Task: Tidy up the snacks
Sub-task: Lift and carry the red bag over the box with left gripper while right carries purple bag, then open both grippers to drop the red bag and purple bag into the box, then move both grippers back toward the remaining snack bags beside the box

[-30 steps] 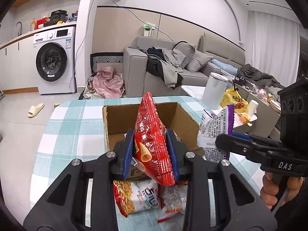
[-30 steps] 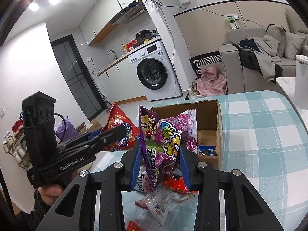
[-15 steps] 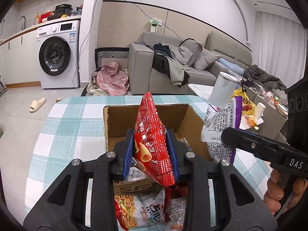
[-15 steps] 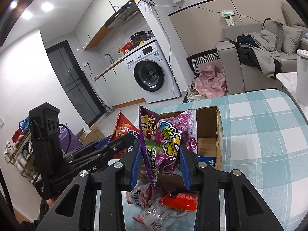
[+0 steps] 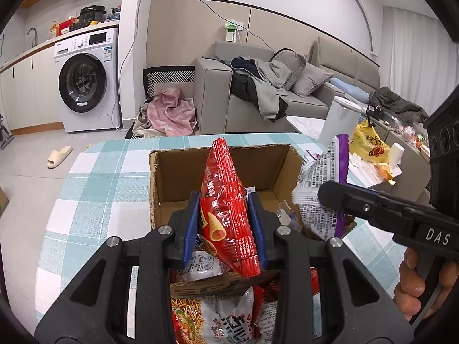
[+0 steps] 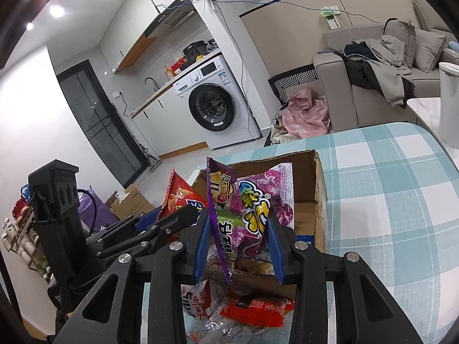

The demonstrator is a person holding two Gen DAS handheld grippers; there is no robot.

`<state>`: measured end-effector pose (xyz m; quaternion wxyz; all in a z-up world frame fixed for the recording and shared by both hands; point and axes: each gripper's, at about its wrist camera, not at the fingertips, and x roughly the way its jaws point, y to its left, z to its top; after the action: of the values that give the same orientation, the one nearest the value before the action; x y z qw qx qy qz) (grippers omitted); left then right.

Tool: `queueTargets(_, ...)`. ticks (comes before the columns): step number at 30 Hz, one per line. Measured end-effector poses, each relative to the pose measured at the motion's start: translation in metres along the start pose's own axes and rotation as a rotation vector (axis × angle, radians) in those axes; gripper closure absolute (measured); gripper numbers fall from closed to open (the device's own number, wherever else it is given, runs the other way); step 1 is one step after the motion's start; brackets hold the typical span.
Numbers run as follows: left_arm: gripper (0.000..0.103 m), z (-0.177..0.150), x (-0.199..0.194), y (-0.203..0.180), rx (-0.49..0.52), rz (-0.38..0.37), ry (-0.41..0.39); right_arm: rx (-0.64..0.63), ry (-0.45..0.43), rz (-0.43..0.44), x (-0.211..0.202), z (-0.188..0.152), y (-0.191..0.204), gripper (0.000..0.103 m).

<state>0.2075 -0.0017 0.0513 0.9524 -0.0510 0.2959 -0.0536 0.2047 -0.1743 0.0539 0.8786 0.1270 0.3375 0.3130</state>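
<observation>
My left gripper [image 5: 225, 223] is shut on a red snack bag [image 5: 225, 200] printed with a cone, held upright over the open cardboard box [image 5: 178, 177]. My right gripper [image 6: 236, 246] is shut on a purple snack bag [image 6: 252, 209], also above the box [image 6: 318, 200]. In the left wrist view the right gripper [image 5: 338, 197] comes in from the right with the purple bag's white back [image 5: 321, 172] showing. In the right wrist view the left gripper [image 6: 172, 223] holds the red bag [image 6: 176, 195] at the left. A few packets lie inside the box.
Loose snack packets [image 5: 218, 315] lie on the checked tablecloth [image 5: 94, 189] in front of the box, including a noodle packet and a red packet [image 6: 258, 306]. A sofa [image 5: 258, 91], a washing machine [image 5: 86, 80] and a white bin [image 5: 338, 120] stand beyond the table.
Both grippers have moved forward and down toward the box with their bags still held; the box now looks larger and the loose packets sit lower in both views.
</observation>
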Motion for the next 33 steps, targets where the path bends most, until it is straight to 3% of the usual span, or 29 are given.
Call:
queueTargets(16, 0.073, -0.010, 0.027, 0.005, 0.000, 0.023, 0.058, -0.023, 0.023, -0.074, 0.020, -0.003, -0.002, 0.066)
queueTargets(19, 0.073, -0.011, 0.024, 0.007, -0.008, 0.014, 0.055, -0.043, 0.008, -0.055, 0.015, -0.004, 0.001, 0.061)
queueTargets(22, 0.056, -0.012, 0.017, 0.007, -0.004, 0.007, 0.054, -0.087, -0.010, -0.088, 0.006, -0.005, 0.007, 0.050)
queueTargets(24, 0.030, -0.013, 0.009, 0.005, -0.003, 0.022, 0.036, -0.107, -0.007, -0.124, 0.001, -0.006, 0.011, 0.043)
queueTargets(26, 0.020, -0.014, 0.001, 0.004, 0.003, 0.041, 0.014, -0.108, -0.013, -0.124, -0.006, -0.008, 0.011, 0.029)
queueTargets(28, 0.018, -0.015, -0.006, 0.003, -0.001, 0.042, 0.016, -0.098, -0.018, -0.127, -0.012, -0.009, 0.009, 0.010)
queueTargets(33, 0.001, -0.021, -0.023, 0.002, -0.015, 0.030, 0.020, -0.079, -0.017, -0.133, -0.024, -0.013, 0.003, 0.001)
